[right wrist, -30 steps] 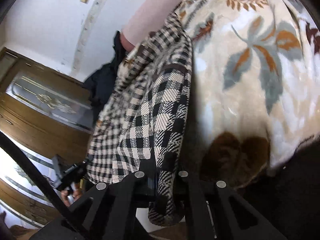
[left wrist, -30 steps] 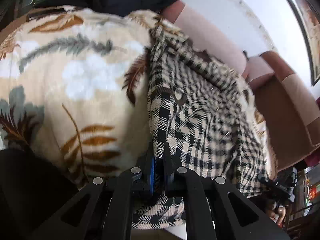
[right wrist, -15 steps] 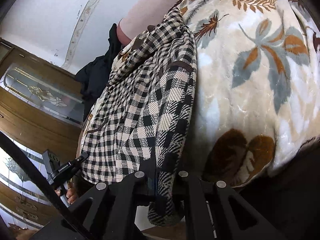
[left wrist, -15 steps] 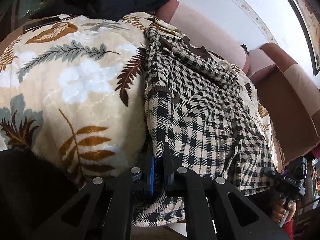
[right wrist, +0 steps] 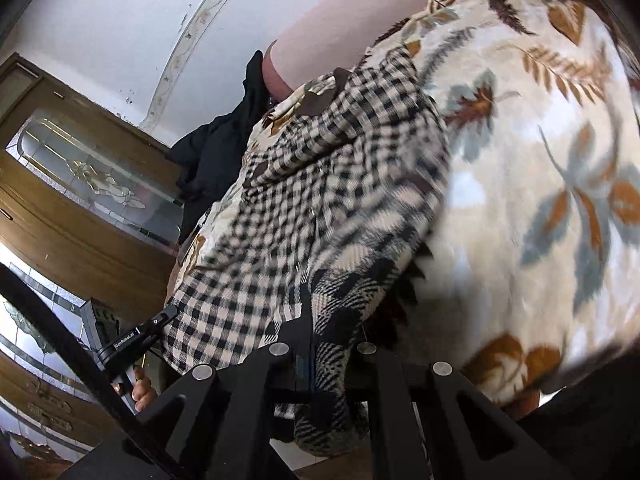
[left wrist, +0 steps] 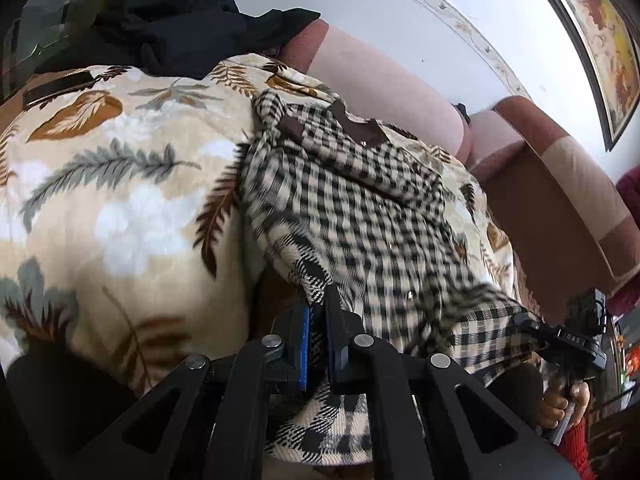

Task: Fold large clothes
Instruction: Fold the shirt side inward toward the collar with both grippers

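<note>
Checked shirt (left wrist: pixel 360 216) hem pinched in both pairs of jaws, apparently lifted, body draped on leaf-print blanket (left wrist: pixel 120 200)

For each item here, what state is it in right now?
Left claw: shut on the shirt hem.
Right claw: shut on the shirt hem.
Shirt: near edge lifted, collar end on the blanket.
Blanket: spread over the sofa.
Black garment: heaped, unfolded.

Left gripper (left wrist: pixel 316 320) clamped tight, angled downward; right gripper (right wrist: pixel 328 344) pinched closed too, each gripped by a hand (left wrist: pixel 560 404).
</note>
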`<state>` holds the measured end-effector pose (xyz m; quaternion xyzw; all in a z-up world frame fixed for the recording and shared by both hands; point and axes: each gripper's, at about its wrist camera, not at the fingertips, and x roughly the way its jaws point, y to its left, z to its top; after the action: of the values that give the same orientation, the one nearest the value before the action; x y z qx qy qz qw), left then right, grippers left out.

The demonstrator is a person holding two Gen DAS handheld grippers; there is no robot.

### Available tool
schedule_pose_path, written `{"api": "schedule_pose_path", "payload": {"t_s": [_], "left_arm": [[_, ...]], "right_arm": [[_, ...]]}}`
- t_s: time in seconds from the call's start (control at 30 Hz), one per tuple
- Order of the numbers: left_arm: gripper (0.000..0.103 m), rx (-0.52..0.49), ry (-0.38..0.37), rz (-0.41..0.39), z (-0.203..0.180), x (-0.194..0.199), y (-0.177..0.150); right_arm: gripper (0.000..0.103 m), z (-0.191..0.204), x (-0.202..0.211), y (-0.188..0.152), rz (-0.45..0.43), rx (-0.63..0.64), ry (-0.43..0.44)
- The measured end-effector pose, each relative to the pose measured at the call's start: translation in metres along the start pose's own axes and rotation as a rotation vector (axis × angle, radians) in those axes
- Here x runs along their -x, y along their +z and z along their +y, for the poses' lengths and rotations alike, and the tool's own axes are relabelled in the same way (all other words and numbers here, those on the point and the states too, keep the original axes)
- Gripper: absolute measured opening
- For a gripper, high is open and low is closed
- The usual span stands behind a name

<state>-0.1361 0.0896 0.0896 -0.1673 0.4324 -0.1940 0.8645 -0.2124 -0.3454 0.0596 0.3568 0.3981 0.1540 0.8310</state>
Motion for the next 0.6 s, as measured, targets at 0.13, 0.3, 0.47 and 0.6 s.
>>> {"api": "schedule_pose_path", "payload": {"t_s": [0.13,0.3,0.47,0.6], "left_arm": [[0.006,0.023,0.013,-0.032,0.001,-0.015,0.044],[0.006,0.026,0.067,-0.066,-0.007,-0.051,0.109],[0.006,0.021,0.142,-0.055,-0.02,-0.107,0.176],[0.006,0.025,0.198,-0.043,-0.019,-0.153,0.223]], "right_arm": [[0.006,0.012,-0.015,0.043,-0.037,0.031,0.025],[0.006,0.017,-0.042,0.103,-0.093,0.044,0.005],[0.006,0.006,-0.081,0.17,-0.139,0.011,-0.013],[0.006,-0.015,-0.115,0.222,-0.174,-0.031,-0.036]]}}
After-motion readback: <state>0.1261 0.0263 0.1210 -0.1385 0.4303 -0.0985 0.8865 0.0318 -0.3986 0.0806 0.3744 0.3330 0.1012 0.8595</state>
